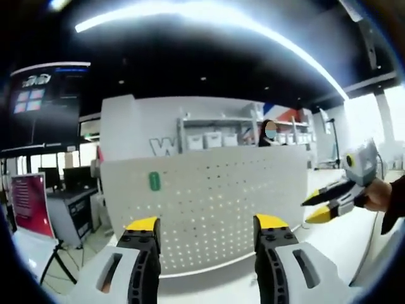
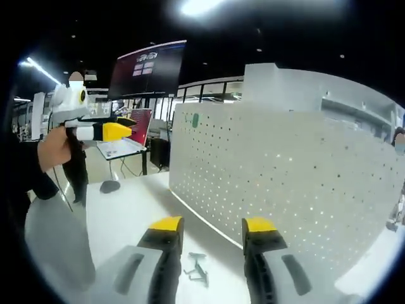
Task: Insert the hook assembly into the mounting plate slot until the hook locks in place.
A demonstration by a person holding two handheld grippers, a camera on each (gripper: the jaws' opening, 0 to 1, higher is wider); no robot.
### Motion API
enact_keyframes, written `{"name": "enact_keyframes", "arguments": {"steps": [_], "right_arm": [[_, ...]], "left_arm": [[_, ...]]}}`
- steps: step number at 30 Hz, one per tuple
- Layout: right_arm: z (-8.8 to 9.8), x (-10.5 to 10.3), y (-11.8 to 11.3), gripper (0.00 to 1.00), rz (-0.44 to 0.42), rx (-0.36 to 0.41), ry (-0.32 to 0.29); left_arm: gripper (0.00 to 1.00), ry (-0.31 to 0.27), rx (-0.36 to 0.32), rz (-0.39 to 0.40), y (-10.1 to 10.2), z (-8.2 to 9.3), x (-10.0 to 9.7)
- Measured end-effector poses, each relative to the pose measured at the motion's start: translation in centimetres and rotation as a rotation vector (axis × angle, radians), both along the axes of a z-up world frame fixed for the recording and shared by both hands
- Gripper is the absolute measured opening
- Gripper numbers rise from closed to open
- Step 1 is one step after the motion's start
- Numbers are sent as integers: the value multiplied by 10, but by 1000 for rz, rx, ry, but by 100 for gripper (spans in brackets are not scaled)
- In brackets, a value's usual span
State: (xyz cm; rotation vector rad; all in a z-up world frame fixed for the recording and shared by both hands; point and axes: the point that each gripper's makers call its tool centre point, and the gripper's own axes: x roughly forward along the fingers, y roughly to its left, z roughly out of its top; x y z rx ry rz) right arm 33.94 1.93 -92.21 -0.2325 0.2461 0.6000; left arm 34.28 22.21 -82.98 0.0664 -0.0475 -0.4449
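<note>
Both grippers, left gripper (image 1: 205, 225) and right gripper (image 2: 214, 228), gape empty; hook assembly (image 2: 197, 268) lies on tabletop (image 2: 126, 215) between right jaws, pegboard (image 2: 278, 190) just beyond.

My left gripper view looked forward from low over the white table (image 1: 354, 244), almost square onto the upright white pegboard (image 1: 209, 202), near enough that the board spanned most of the middle; my own open jaws rose from the bottom edge. Beyond the board's top it took in shelving (image 1: 215, 136) and a dark screen (image 1: 47, 95). My right gripper (image 1: 323, 206) entered it from the right. My right gripper view looked from the other side, raking obliquely along the same pegboard (image 2: 285, 177), close to it and tilted down toward the table (image 2: 133, 209). My left gripper (image 2: 117, 126) showed at its upper left. Both views shared the pegboard, its green tag (image 1: 154, 182), the table and the screen (image 2: 147, 68).
</note>
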Motion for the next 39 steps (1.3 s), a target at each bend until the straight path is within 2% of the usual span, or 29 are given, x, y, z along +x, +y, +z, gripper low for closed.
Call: {"name": "enact_keyframes", "arguments": {"steps": [10,19,33,39], "right_arm": [[-61,11,0,26,20,-73,121],[-105,19,5,17,49,-128,210],[-155,27,7,5,73,-189,315],[-169,28,8,3,79,-208,343]], "left_arm": [[60,10,-15,-2,1,-4,-6],[59,19,-16,-12,-2,-7,-9],[58,35,-17,-18,-2,-12,-8],[57,41,-22,-23,-3,-14,-7]]}}
